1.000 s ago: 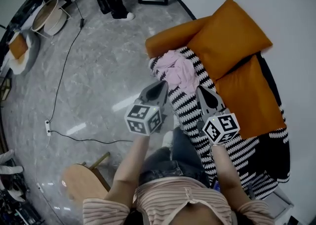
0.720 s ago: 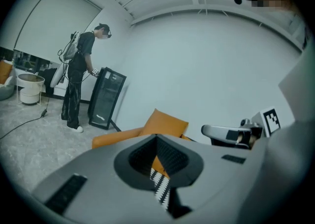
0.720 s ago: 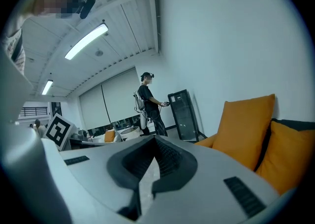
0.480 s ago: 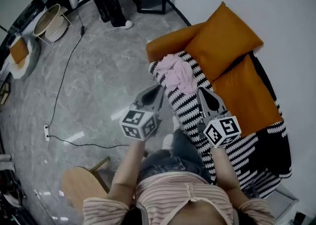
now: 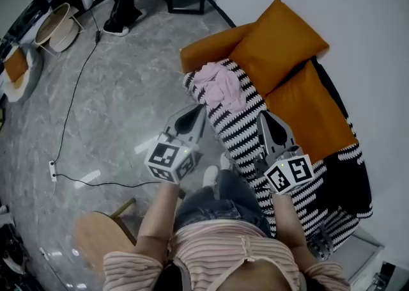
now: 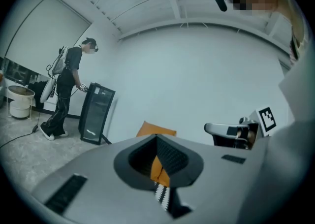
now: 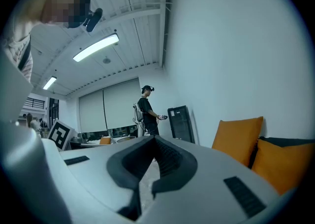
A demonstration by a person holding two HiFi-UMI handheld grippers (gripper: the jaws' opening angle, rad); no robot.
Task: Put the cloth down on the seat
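The left tool (image 5: 195, 114) and right tool (image 5: 267, 120) are held out side by side, jaws together, gripping nothing.

The room is evenly lit, cool and fairly bright, from the ceiling: a strip light (image 7: 96, 47) glows high above and to the left of the right gripper (image 7: 155, 140), and another sits high above the left gripper (image 6: 157, 138). The polished floor (image 5: 108, 91) throws back pale glare streaks just left of the left gripper (soft ones, not blinding). Shadows are faint. Both gripper views bulge and darken at the corners, and each gripper's own near body is blurred. The head view curves and dims at its edges too.
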